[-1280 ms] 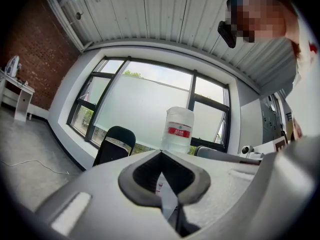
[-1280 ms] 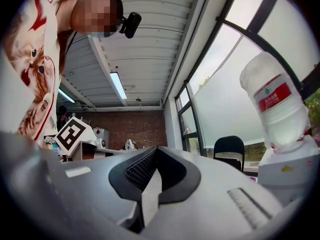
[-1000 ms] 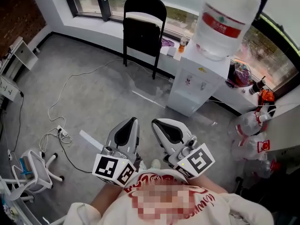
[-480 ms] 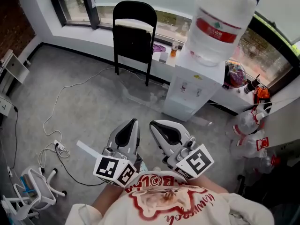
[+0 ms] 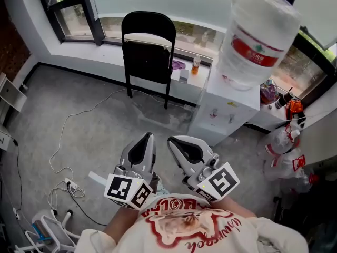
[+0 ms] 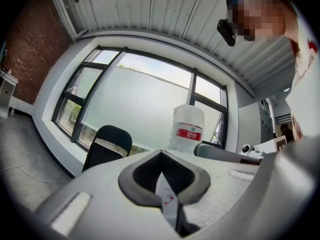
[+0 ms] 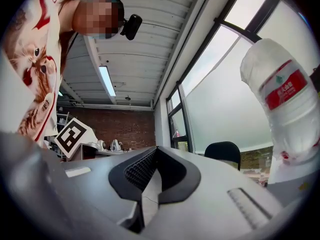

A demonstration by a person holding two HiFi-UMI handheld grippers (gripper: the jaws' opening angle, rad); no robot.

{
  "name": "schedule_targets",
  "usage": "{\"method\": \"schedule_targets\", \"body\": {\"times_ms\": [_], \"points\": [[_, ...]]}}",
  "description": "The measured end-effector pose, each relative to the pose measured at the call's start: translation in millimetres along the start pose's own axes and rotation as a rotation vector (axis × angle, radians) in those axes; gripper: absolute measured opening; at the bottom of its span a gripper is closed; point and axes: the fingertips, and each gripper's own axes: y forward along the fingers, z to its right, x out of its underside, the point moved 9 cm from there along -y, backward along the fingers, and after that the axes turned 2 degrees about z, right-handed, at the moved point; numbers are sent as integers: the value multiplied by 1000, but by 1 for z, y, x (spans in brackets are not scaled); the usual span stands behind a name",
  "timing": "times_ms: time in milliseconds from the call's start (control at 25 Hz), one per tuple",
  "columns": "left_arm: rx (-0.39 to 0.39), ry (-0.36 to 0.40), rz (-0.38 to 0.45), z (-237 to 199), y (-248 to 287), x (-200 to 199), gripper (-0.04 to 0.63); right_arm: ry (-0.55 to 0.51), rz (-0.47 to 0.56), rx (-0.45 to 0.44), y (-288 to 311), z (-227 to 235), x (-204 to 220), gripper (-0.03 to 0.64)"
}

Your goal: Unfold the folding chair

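**Both grippers, head view.** Am holding left gripper [image 5: 141, 145] and right gripper [image 5: 185, 147] side by side, close to my chest, both pointing forward. Jaws of each are lying together, nothing clamped between them.

**Task object.** Folding chair [image 5: 148, 46], black, is standing well ahead of both grippers, against window ledge [image 5: 102, 50]. Seat is looking flat against back, not yet opened.

**Surroundings.** Water dispenser [image 5: 224, 109] is standing just right of chair, large bottle [image 5: 259, 30] sitting on top. White cable [image 5: 66, 128] is trailing across grey floor [image 5: 105, 141] at my left.
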Motion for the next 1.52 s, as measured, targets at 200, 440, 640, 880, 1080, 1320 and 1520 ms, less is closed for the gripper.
{"method": "schedule_targets", "body": {"times_ms": [200, 440, 640, 880, 1080, 1320, 1520], "points": [[3, -9, -7, -40, 8, -10, 0, 8, -3, -2, 44, 3, 8, 27], [-5, -9, -9, -79, 7, -21, 0, 23, -3, -17, 85, -1, 17, 27], [8, -8, -11, -97, 7, -24, 0, 26, -5, -10, 103, -6, 24, 28], [8, -24, -13, -112, 14, -27, 0, 36, -5, 8, 115, -1, 26, 26], [11, -24, -26, -125, 29, -26, 0, 42, 3, 17, 129, 15, 29, 26], [-22, -16, -12, -154, 59, -35, 0, 34, 3, -8, 163, 46, 30, 28], [-44, -6, -7, -181, 96, -39, 0, 31, 11, -19, 195, 81, 37, 27]]}}
